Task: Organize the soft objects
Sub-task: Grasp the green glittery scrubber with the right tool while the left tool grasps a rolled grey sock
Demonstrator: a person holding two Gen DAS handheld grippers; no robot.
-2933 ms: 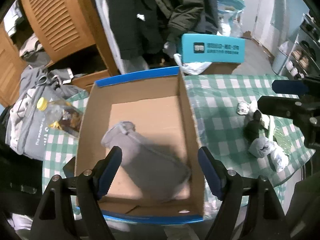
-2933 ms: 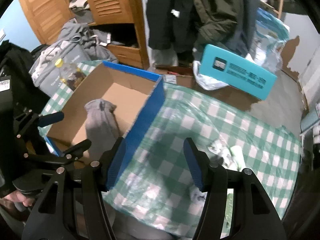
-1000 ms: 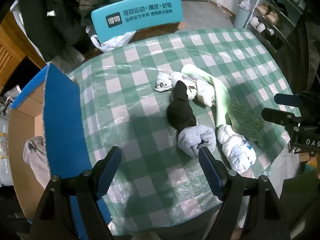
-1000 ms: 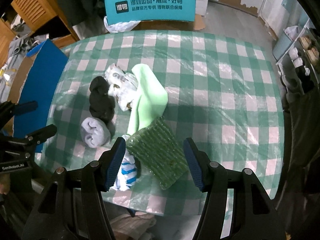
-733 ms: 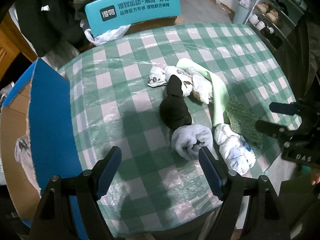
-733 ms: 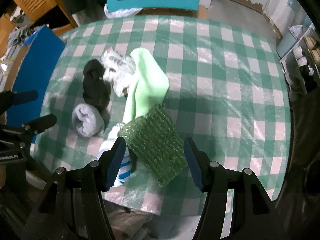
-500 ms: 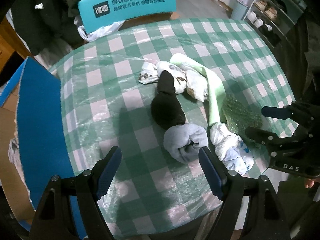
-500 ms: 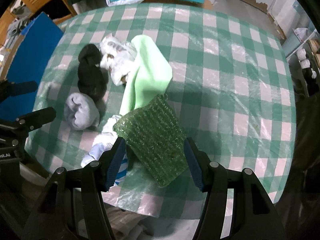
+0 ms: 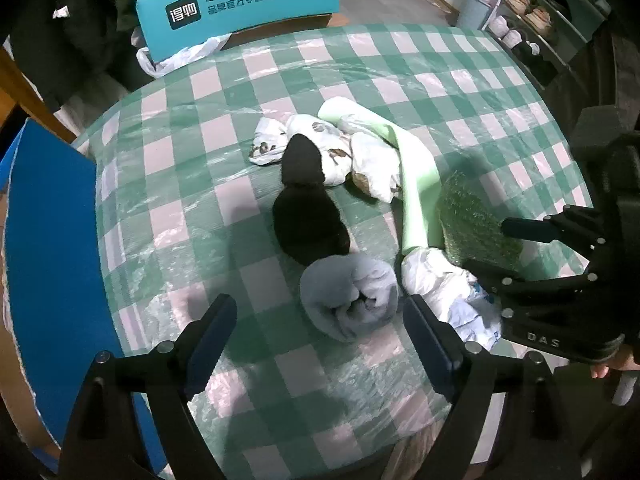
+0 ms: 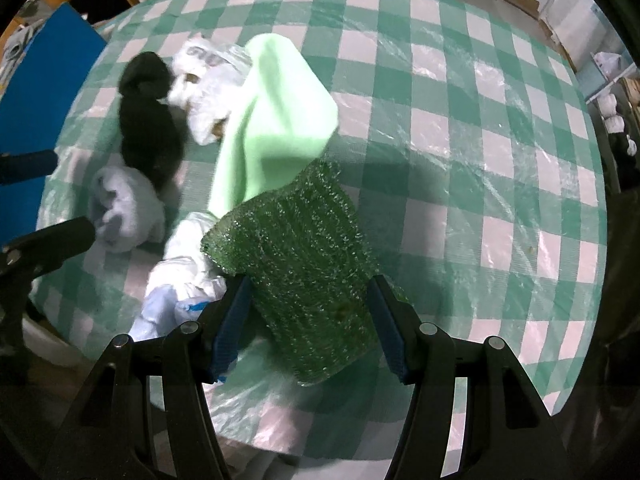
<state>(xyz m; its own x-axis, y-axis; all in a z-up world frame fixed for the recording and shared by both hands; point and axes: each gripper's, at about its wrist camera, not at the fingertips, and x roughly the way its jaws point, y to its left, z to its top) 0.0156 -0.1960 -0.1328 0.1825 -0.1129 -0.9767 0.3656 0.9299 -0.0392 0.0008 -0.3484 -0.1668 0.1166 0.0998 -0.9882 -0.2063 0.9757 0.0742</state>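
A pile of soft things lies on the green checked tablecloth [image 9: 192, 208]. A rolled grey sock [image 9: 349, 297] lies just ahead of my open left gripper [image 9: 320, 332], between its fingers' line. A black sock [image 9: 306, 216] lies behind it, with white patterned socks [image 9: 360, 160], a light green cloth [image 9: 416, 184] and a white-blue bundle [image 9: 444, 288]. My open right gripper [image 10: 308, 320] straddles the near end of a dark green knitted pad [image 10: 304, 248]. The light green cloth [image 10: 276, 120] and the grey sock [image 10: 124, 216] lie beyond.
The blue-sided cardboard box [image 9: 52, 248] stands at the left of the table. A teal shoe box [image 9: 240, 0] and hanging dark coats [image 9: 60, 20] are behind the table. A shoe rack [image 9: 536, 20] is at the far right. The table edge runs close below both grippers.
Both grippers have left the box and come to the pile. The left one has closed in on the grey sock, the right one has come down over the green pad.
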